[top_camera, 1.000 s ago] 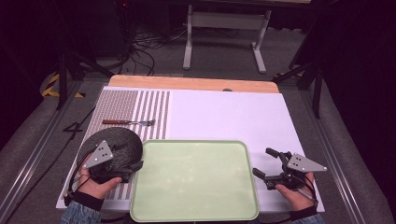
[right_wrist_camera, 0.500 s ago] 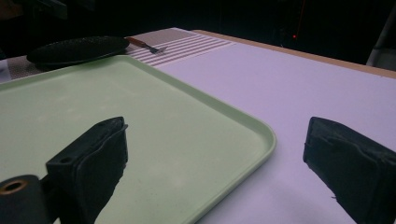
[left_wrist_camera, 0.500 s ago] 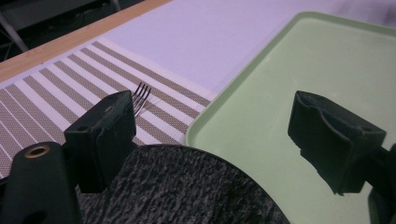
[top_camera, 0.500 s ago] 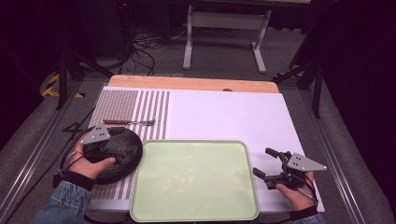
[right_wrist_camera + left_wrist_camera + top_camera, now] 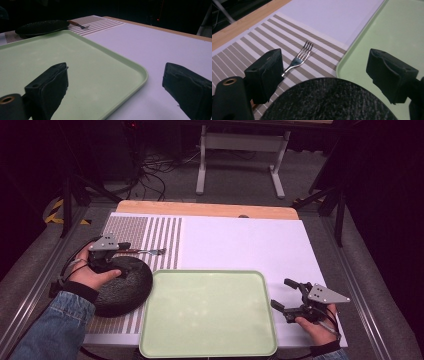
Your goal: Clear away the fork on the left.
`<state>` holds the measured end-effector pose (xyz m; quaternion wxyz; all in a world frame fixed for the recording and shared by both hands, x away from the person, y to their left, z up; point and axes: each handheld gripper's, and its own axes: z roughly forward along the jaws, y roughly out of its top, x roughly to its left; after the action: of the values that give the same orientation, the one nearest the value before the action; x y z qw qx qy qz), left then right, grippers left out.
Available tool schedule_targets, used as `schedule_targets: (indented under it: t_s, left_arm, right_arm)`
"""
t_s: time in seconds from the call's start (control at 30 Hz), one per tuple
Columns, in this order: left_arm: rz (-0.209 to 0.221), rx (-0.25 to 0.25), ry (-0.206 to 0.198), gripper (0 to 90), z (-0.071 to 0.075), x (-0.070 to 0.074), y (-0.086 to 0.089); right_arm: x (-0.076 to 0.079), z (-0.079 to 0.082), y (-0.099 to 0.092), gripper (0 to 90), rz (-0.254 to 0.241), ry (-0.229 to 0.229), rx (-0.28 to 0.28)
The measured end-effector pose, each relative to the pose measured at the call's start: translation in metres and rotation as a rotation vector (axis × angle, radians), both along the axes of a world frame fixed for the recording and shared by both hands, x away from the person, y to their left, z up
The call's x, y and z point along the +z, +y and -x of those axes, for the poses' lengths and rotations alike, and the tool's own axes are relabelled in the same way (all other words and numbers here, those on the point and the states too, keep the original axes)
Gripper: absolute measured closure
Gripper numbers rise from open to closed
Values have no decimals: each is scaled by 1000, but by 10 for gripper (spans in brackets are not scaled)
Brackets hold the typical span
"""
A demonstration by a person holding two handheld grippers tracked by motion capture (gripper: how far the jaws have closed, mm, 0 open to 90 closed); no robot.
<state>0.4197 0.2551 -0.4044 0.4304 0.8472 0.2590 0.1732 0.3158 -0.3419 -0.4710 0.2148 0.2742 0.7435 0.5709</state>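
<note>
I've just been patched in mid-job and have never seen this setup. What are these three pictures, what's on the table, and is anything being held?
There is no robot arm: a person holds a two-jaw tool in each hand. The high view looks down on the table from the person's side. The other two pictures come from cameras riding on each tool, looking along its black jaws.

On the table lie a pale green tray, a dark round plate left of it on a striped mat, and a fork beyond the plate.

The left gripper hovers over the plate, jaws open, aimed toward the fork. The right gripper waits open at the tray's right edge. Neither holds anything.
</note>
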Motion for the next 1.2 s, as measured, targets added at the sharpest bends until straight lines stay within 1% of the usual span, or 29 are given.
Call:
schedule_targets:
  t_s: [0.13,0.17,0.2,0.23,0.3,0.43,0.5,0.53,0.57,0.67,0.7,0.77,0.8,0.87,0.9,1.0,1.07,1.2]
  left_arm:
    - [-33,12,10,136,-12,3,3]
    - [-50,19,14,136,-16,4,4]
    - [-50,19,14,136,-16,4,4]
    - [-68,22,15,135,-21,5,4]
    - [-76,21,12,136,-24,5,4]
    - [-113,21,8,145,-32,4,3]
    - [-116,11,10,144,-38,3,3]
    - [-126,4,9,147,-40,3,3]
    - [-150,7,11,149,-45,2,4]
    - [-184,9,13,160,-51,0,5]
    - [-184,9,13,164,-51,0,5]
    - [-214,11,22,165,-55,0,4]
    - [-217,13,28,164,-58,-1,4]
    - [-216,15,31,164,-59,-1,5]
    - [-217,19,26,164,-62,-2,5]
    - [-246,28,16,178,-67,-5,7]
    - [-255,32,21,195,-70,-8,9]
    - [-257,44,24,194,-76,-11,12]
  right_arm:
    - [0,0,-1,71,-2,1,-1]
    - [0,0,-1,71,-1,1,0]
    - [0,0,-1,71,0,6,1]
    - [0,0,-1,71,1,7,2]
    - [0,0,-1,71,1,8,2]
    - [-1,0,-1,72,3,7,5]
    - [-1,0,0,72,1,7,5]
    - [-1,0,-1,72,2,10,6]
    - [-1,0,-1,72,1,10,5]
    - [-1,0,-1,72,1,8,8]
    - [-1,0,-1,72,0,8,8]
    - [-1,0,-1,72,-2,6,6]
    - [-1,0,-1,73,-2,6,6]
    - [-1,0,-1,72,-2,6,6]
    - [-1,0,-1,72,-3,8,6]
    - [-1,0,-1,72,-5,5,5]
    - [-1,0,-1,72,-4,4,6]
    - [-1,0,-1,73,-2,7,7]
